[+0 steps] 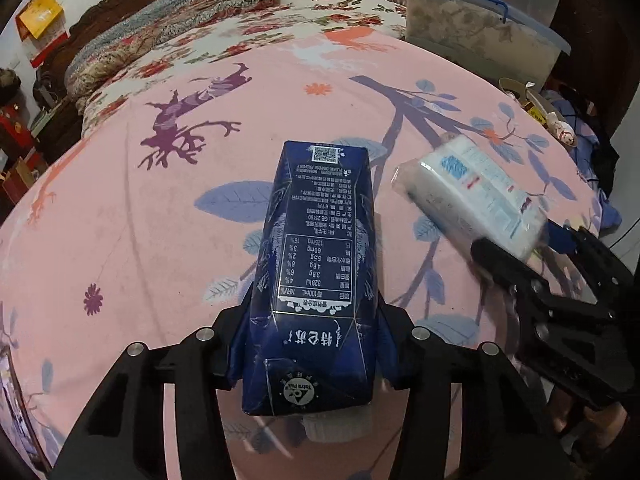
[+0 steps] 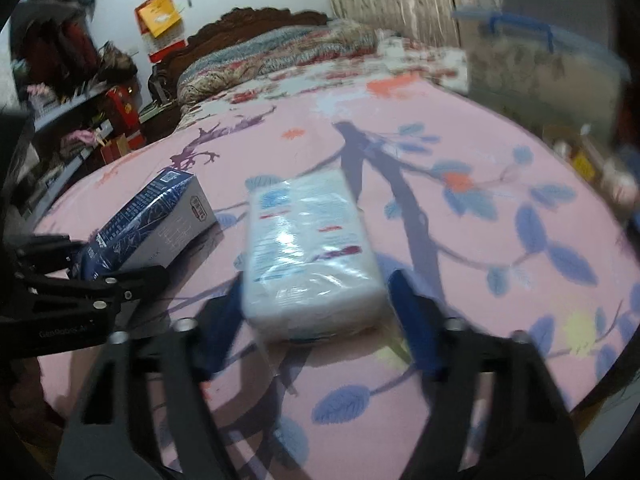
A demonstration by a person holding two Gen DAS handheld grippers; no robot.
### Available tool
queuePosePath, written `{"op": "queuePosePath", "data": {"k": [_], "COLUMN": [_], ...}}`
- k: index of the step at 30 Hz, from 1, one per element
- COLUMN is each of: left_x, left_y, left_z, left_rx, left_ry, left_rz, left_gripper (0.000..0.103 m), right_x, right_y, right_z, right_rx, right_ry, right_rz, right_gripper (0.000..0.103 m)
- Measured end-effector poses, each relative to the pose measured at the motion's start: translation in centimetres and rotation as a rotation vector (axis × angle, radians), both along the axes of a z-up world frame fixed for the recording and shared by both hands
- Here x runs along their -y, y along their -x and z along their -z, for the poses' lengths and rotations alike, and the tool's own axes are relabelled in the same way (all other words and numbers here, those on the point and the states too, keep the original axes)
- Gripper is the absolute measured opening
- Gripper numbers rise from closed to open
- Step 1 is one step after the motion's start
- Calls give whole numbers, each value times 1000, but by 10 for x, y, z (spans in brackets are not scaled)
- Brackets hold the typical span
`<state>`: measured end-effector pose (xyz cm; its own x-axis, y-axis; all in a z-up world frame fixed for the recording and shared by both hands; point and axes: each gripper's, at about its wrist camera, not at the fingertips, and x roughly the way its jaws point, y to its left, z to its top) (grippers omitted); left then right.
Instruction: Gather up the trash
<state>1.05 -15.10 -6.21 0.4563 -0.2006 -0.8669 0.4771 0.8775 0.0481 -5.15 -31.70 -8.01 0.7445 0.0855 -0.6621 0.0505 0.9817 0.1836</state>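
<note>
A dark blue milk carton point(image 1: 316, 240) lies lengthwise on the pink floral bedsheet point(image 1: 140, 220), printed side up. My left gripper point(image 1: 316, 304) is shut on its near end, a pad against each side. To its right, a white plastic-wrapped tissue pack point(image 1: 472, 188) is blurred together with my right gripper point(image 1: 516, 240). In the right wrist view the tissue pack point(image 2: 312, 248) sits between the blue pads of my right gripper point(image 2: 316, 284), which is shut on it. The carton point(image 2: 152, 220) and my left gripper point(image 2: 120, 268) show at the left.
A clear storage box with a blue lid point(image 1: 480, 28) stands at the bed's far right corner. Folded patterned quilts point(image 1: 168, 28) lie along the headboard. Small clutter point(image 1: 540, 112) sits at the right edge of the bed. Shelves with boxes point(image 2: 60, 120) stand left of the bed.
</note>
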Motion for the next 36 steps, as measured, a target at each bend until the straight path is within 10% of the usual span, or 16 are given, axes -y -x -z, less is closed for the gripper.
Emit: {"op": "queuePosePath", "data": {"k": [9, 18, 31, 36], "left_x": [47, 229, 444, 465], "left_y": [-14, -41, -124, -140], "left_z": [-38, -76, -14, -1], "left_rx": [43, 60, -265, -240], "left_ry": [93, 172, 218, 187], "left_rz": [116, 437, 560, 545], "left_gripper": [47, 47, 49, 81], "right_x": [67, 236, 387, 401], "right_y": [16, 34, -9, -28], "right_z": [-20, -38, -14, 0], "right_rx": [113, 187, 72, 61], "right_ry": [-36, -77, -131, -161], "right_rz": [182, 516, 629, 615], "right_gripper": [61, 61, 63, 83]}}
